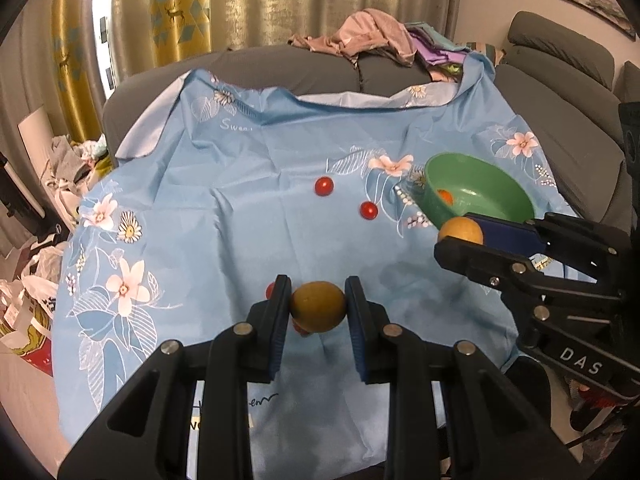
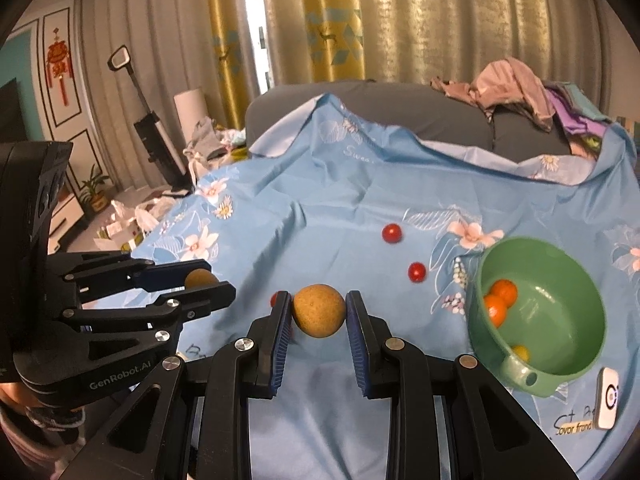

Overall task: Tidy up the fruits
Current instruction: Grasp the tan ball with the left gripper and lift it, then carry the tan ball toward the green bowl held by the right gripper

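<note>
L gripper (image 1: 318,308) is clamped on a brown round fruit (image 1: 318,306), pads pressing both sides, fruit lifted clear of the blue floral cloth (image 1: 248,184). R gripper (image 2: 319,312) likewise grips a second tan fruit (image 2: 319,311), held off the cloth. From the L cam, the R gripper shows at right w/ its fruit (image 1: 460,231) just in front of the green bowl (image 1: 500,196); from the R cam, the L gripper sits at left w/ its fruit (image 2: 201,279) between its fingers.

Bowl lies to the R on the cloth, tilted a bit, w/ two orange fruits (image 2: 498,302) against its far-left wall and a small yellow one (image 2: 521,353) near the handle side. Two red tomatoes (image 2: 392,233) (image 2: 417,271) rest on the cloth mid-table, apart from each other and from the bowl. Another red one (image 2: 275,300) peeks out beside the R gripper's left finger; more red bits show under the L gripper's fruit, can't tell how many. A small white device (image 2: 608,398) lies on the cloth just beside the bowl. Clothes pile (image 1: 372,36) on the grey sofa (image 1: 280,66) behind.
</note>
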The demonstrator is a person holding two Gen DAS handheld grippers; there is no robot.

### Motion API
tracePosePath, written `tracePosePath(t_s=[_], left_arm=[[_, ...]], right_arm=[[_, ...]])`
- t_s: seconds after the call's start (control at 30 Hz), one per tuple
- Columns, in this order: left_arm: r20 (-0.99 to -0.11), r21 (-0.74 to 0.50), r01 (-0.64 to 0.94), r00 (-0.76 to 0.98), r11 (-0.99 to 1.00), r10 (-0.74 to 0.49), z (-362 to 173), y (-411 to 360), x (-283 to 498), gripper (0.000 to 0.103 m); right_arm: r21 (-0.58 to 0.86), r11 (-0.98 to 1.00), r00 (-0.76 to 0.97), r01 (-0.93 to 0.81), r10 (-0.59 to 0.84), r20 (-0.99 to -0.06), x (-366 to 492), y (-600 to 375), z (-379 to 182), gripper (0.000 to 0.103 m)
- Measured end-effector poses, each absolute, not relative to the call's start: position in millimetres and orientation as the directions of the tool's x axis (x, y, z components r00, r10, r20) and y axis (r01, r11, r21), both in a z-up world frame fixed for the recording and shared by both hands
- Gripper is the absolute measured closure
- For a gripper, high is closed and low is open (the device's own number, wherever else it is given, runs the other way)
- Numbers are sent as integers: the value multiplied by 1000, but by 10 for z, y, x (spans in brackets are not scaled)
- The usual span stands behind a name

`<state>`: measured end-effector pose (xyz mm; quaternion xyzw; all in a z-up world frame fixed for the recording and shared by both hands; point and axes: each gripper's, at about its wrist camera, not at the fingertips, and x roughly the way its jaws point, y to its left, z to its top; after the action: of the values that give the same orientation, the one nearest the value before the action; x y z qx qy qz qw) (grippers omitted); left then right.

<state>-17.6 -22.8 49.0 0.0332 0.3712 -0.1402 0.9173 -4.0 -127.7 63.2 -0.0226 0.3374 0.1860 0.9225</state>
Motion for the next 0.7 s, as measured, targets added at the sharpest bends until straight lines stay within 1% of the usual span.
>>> tracePosePath(t_s=[0.47, 0.7], left_arm=[[-654, -34, 286, 718, 958, -238, 660, -323, -379, 76], [-655, 2, 290, 724, 957, -218, 726, -468, -407, 76]], right_arm=[[55, 938, 758, -341, 309, -574, -273, -1355, 854, 74], [86, 939, 769, -332, 323, -552, -259, -1512, 853, 74]])
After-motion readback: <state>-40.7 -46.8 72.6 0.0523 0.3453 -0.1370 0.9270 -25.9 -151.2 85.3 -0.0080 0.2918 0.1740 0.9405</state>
